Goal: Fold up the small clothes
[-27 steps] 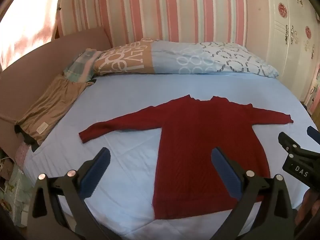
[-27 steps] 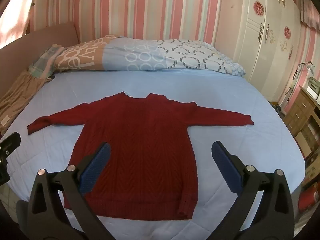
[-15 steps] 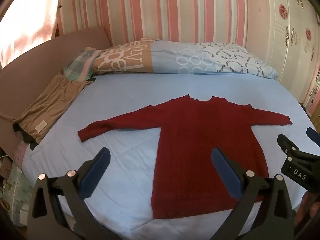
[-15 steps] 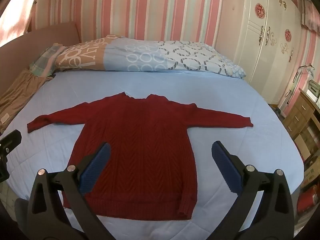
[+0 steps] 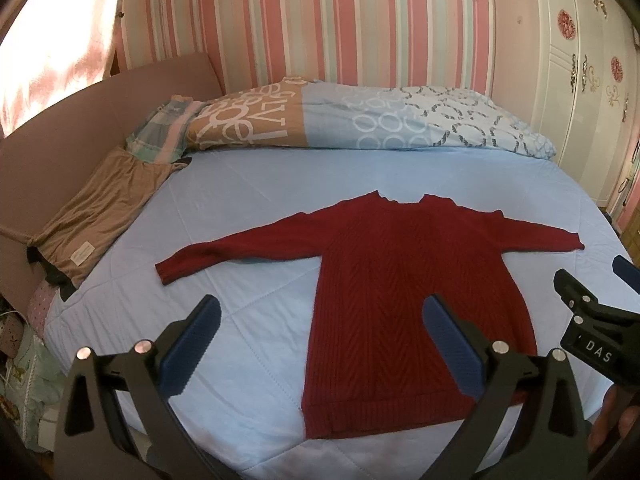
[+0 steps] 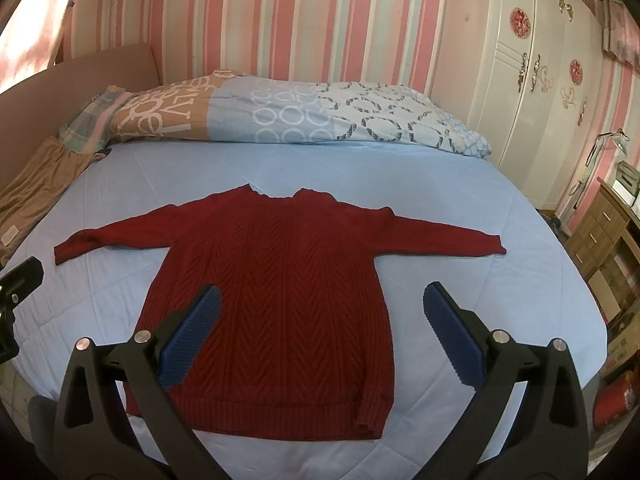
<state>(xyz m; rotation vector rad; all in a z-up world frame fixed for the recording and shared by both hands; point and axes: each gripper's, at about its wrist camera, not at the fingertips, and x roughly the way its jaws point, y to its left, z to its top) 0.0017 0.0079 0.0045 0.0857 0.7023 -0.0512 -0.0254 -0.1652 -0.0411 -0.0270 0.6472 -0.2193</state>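
Left gripper (image 5: 320,344) and right gripper (image 6: 320,334) both gape wide, holding nothing, hovering above the near hem of a red sweater (image 6: 276,296) spread flat, sleeves out, on the blue bed (image 6: 460,184); duvet (image 6: 280,114) beyond, brown garment (image 5: 100,208), possibly folded, far left.

Pink-striped wall (image 6: 280,20), white wardrobe (image 6: 532,92)

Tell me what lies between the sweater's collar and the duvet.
Only bare blue sheet. Nothing sits between the red sweater and the rolled duvet; both wrist views show that stretch.
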